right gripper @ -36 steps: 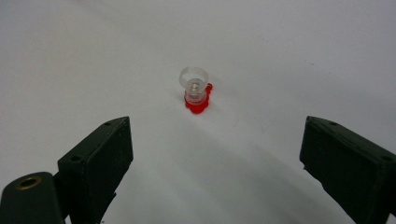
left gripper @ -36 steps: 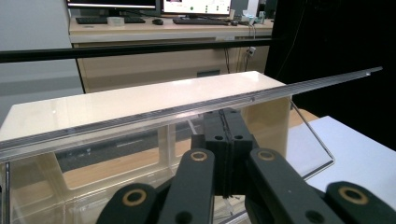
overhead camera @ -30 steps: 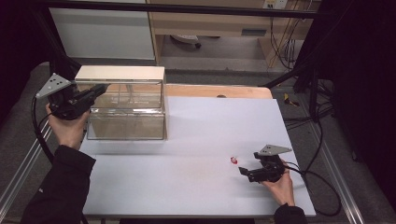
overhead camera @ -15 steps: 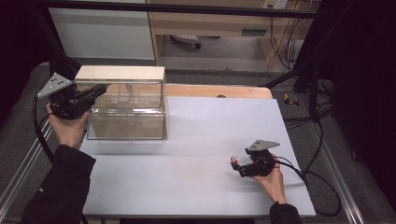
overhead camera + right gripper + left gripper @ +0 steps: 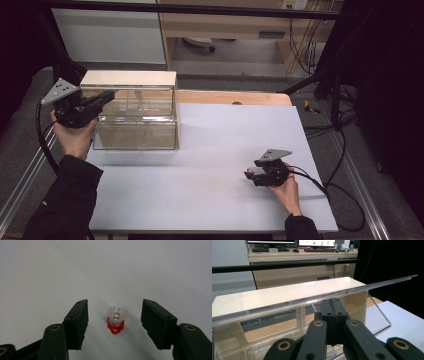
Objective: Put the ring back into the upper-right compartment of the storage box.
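So the right gripper (image 5: 113, 322) is basically straddling the little red-and-clear cap thing (image 5: 115, 322) right now, one jaw at its 9 o'clock and the other at its 3, with gaps on both sides, so nothing's pinched yet. The jaws have just been closing in around it, about half open at this point. The piece sits on the white table (image 5: 210, 150), down at roughly 4 o'clock from the table's middle in the high view. Meanwhile the left gripper (image 5: 332, 322) is clamped tight on the edge of the clear lid (image 5: 312, 301) of the acrylic box (image 5: 135, 112), up around 10 o'clock. My read: lid's held open and the pickup is barely started, so grabbing, carrying and dropping it in the box are all still to do.
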The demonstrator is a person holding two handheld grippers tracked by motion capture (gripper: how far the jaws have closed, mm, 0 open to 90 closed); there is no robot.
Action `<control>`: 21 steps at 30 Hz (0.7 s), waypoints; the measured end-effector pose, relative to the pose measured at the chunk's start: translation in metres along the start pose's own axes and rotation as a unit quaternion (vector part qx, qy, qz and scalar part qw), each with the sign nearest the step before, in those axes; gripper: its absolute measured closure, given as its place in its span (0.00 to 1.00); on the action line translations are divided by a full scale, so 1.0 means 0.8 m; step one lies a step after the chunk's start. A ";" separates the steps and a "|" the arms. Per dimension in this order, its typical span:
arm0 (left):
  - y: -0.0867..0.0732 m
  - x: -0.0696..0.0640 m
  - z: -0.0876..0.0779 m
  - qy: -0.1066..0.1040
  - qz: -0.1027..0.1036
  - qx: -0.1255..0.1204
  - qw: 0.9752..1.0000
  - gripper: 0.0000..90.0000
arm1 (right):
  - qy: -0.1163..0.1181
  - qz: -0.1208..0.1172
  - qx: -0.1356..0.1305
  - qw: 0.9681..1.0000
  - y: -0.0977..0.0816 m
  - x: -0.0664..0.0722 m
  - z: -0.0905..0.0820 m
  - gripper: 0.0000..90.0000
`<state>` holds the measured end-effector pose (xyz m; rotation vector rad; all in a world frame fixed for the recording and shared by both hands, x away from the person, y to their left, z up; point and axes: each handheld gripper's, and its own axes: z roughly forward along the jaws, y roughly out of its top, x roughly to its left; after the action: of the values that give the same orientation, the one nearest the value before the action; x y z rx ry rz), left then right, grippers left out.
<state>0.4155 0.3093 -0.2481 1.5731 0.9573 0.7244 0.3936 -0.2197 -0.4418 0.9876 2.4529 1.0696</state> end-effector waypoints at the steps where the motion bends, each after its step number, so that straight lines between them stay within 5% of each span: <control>1: 0.000 0.000 0.000 0.000 0.000 0.000 1.000 1.00 | 0.001 -0.003 0.001 1.000 0.000 0.000 0.001 0.46; 21: -0.001 0.002 0.000 0.001 -0.001 -0.001 1.000 1.00 | 0.001 -0.019 0.017 1.000 -0.001 -0.001 0.005 0.70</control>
<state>0.4157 0.3106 -0.2491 1.5696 0.9604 0.7257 0.3958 -0.2187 -0.4452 0.9464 2.4897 1.0207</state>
